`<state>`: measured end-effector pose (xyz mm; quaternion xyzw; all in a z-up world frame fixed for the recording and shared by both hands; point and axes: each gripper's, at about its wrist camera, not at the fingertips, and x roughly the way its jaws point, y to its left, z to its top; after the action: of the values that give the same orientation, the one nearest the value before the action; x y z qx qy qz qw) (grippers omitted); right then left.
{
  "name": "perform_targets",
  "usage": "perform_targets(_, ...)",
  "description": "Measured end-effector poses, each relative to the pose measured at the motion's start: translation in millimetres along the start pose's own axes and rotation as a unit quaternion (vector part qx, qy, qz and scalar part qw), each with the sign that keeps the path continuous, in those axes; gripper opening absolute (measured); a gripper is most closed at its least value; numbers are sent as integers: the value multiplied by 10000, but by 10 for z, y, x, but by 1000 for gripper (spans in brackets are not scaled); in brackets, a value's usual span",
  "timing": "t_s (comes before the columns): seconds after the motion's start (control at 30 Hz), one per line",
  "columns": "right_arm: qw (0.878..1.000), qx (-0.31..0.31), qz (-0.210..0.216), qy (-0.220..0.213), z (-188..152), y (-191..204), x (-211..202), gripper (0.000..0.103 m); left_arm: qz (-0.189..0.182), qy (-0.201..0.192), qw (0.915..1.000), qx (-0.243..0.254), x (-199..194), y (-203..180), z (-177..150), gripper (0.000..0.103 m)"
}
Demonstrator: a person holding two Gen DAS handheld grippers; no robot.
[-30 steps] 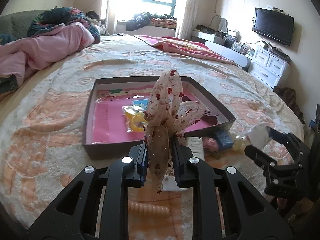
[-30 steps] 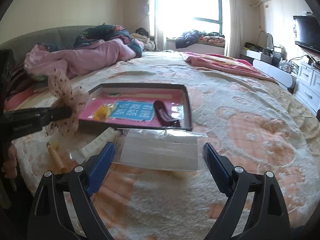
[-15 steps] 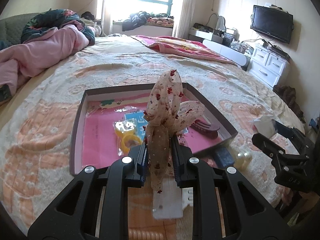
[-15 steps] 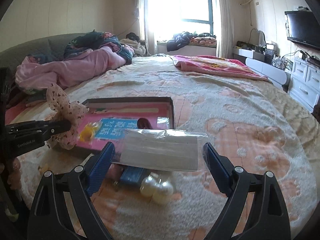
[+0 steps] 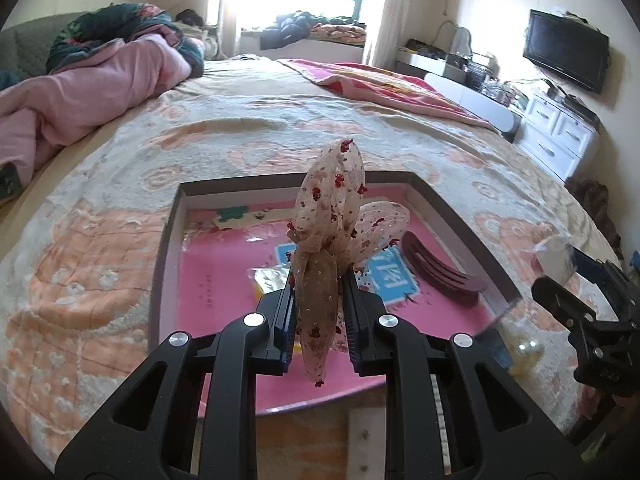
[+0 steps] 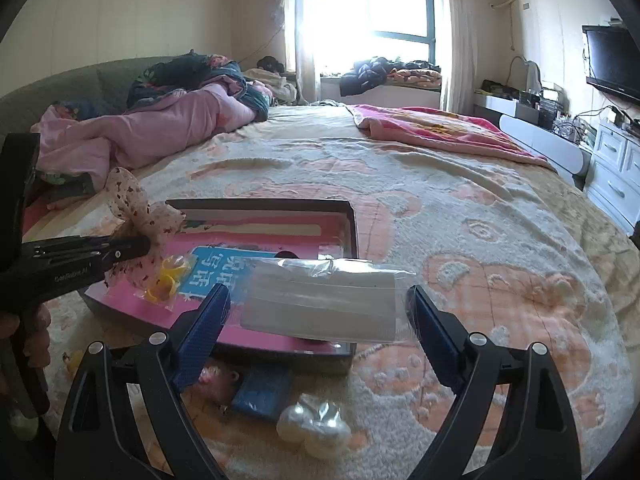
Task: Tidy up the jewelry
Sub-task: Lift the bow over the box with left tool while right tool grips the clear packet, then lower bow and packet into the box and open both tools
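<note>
My left gripper (image 5: 318, 312) is shut on a sheer beige hair bow with red spots (image 5: 334, 220) and holds it over the pink-lined box (image 5: 460, 208), above its near half. The bow also shows in the right wrist view (image 6: 132, 208). My right gripper (image 6: 318, 312) is shut on a clear plastic packet with a white insert (image 6: 324, 300), held above the box's near right corner (image 6: 352, 232). Inside the box lie a dark red hair comb (image 5: 440, 268), yellow rings in a bag (image 6: 166, 278) and a blue card (image 6: 216, 272).
On the bedspread in front of the box lie pearl beads (image 6: 316, 428), a small blue pouch (image 6: 260, 394) and a pink item (image 6: 216, 378). A white strip (image 5: 400, 436) lies below my left gripper. Pink bedding (image 5: 80, 92) is piled at the far left.
Both grippers have moved forward over the box with their loads. The box now lies directly under the bow, and the packet has come over the box's near right corner.
</note>
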<state>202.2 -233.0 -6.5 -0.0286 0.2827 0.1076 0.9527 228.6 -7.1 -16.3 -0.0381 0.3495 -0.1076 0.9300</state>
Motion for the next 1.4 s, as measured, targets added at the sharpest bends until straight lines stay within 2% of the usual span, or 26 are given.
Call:
perform_targets(0.37, 9995, -103, 205, 211, 173, 118, 316, 86, 284, 61, 9988, -391, 135, 381, 80, 14)
perform_targets(0.6, 9974, -148, 392, 578, 233, 286, 622, 86, 468, 195, 9975, -495, 257, 539, 75, 14)
perform_targets(0.93, 9923, -356, 400, 1120, 176, 533, 970, 86, 572, 352, 9967, -452, 366, 582, 60, 17)
perform_targets(1.3, 9894, -268, 503, 1334, 64, 548, 1049, 87, 556, 442, 9967, -405, 398, 559, 17, 18)
perform_targets(1.4, 9893, -216, 536, 1340, 52, 532, 1050, 87, 552, 457, 9967, -388, 409, 552, 11, 22)
